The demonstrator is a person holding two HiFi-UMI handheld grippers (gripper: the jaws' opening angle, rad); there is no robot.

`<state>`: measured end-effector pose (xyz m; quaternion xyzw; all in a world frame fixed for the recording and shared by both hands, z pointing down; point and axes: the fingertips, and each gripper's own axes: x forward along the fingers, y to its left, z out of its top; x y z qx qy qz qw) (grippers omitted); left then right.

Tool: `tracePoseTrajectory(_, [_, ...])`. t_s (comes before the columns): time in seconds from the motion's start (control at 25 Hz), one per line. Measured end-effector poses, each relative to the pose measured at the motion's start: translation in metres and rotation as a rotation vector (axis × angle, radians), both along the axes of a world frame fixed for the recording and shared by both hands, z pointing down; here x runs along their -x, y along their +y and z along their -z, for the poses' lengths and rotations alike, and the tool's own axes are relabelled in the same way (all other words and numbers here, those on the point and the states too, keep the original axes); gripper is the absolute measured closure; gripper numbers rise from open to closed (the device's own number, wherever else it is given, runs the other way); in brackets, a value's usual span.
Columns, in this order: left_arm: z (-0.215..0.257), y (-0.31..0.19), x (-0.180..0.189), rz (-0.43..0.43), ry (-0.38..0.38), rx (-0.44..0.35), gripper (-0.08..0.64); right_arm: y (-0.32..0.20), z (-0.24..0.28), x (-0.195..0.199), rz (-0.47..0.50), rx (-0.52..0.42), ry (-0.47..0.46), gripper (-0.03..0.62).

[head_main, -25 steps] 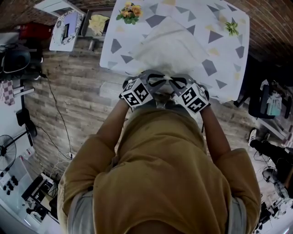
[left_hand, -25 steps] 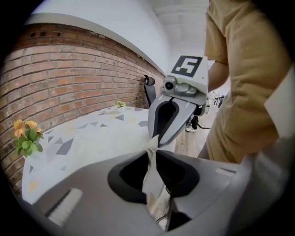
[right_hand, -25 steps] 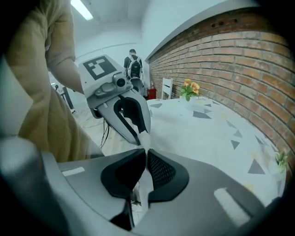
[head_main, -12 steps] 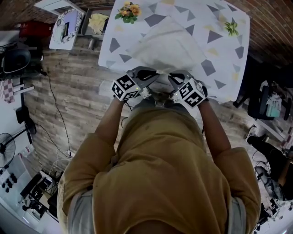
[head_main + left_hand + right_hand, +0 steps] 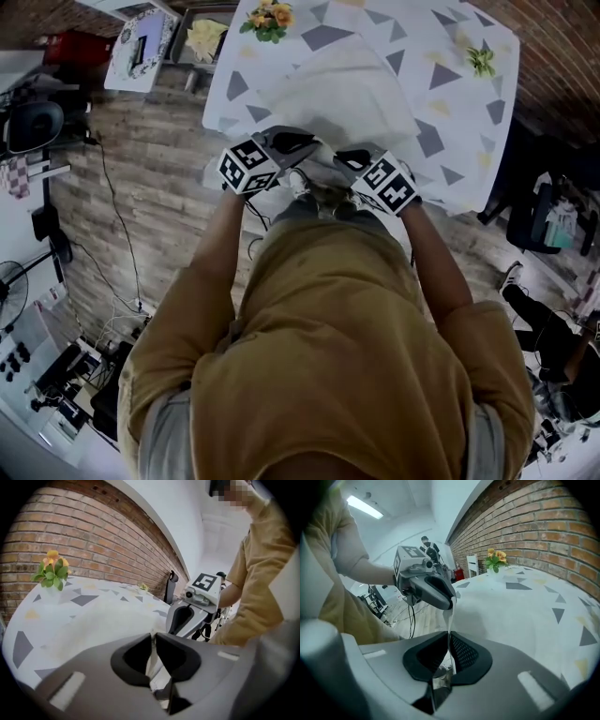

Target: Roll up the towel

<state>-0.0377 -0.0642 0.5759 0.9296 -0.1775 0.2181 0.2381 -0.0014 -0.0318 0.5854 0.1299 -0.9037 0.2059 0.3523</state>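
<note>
A white towel point(image 5: 342, 89) lies spread on the table's triangle-patterned cloth point(image 5: 441, 103). Both grippers are at its near edge, by the person's chest. My left gripper point(image 5: 307, 148) is shut on that edge, and in the left gripper view a thin fold of towel point(image 5: 89, 630) stands pinched between the jaws of the left gripper point(image 5: 153, 641). My right gripper point(image 5: 343, 159) is shut on the same edge close beside it. In the right gripper view the towel point(image 5: 501, 616) hem runs taut from the right gripper point(image 5: 449, 641) up to the left gripper point(image 5: 451, 603).
Yellow flowers point(image 5: 265, 19) stand at the table's far left corner and a green sprig point(image 5: 481, 59) at the far right. A tray point(image 5: 204, 37) and a patterned box point(image 5: 141, 47) sit beyond the table's left side. Cables cross the wooden floor point(image 5: 150, 187). A brick wall point(image 5: 543, 527) lies behind the table.
My left gripper has moved left along the towel's near edge and rolled, so the two grippers now stand a little farther apart. The right gripper has hardly moved.
</note>
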Motion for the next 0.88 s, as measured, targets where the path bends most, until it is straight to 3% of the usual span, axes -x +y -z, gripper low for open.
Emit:
tracePoseTrajectory(0.16, [-0.009,-0.007,-0.001,0.023,-0.010,0.058,0.476,-0.006,-0.003,-0.006,-0.050,0.061,-0.026,0.571])
tracePoseTrajectory(0.32, [-0.028,-0.009,-0.002,0.033,-0.081,0.156,0.476,-0.014,-0.020,-0.015,-0.087,0.100,0.027,0.568])
tracePoseTrajectory(0.4, [-0.033,-0.012,-0.005,0.050,-0.107,0.156,0.476,-0.021,-0.027,-0.022,-0.124,0.093,0.057,0.566])
tracePoseTrajectory(0.52, [-0.041,-0.017,-0.009,0.050,-0.173,0.102,0.476,-0.025,-0.033,-0.029,-0.138,0.055,0.115,0.566])
tracePoseTrajectory(0.72, [-0.058,-0.012,-0.015,-0.049,-0.392,-0.027,0.474,-0.017,-0.047,-0.029,-0.117,-0.006,0.212,0.563])
tracePoseTrajectory(0.88, [-0.063,-0.014,-0.018,-0.084,-0.480,-0.150,0.467,-0.022,-0.050,-0.033,-0.152,-0.085,0.260,0.532])
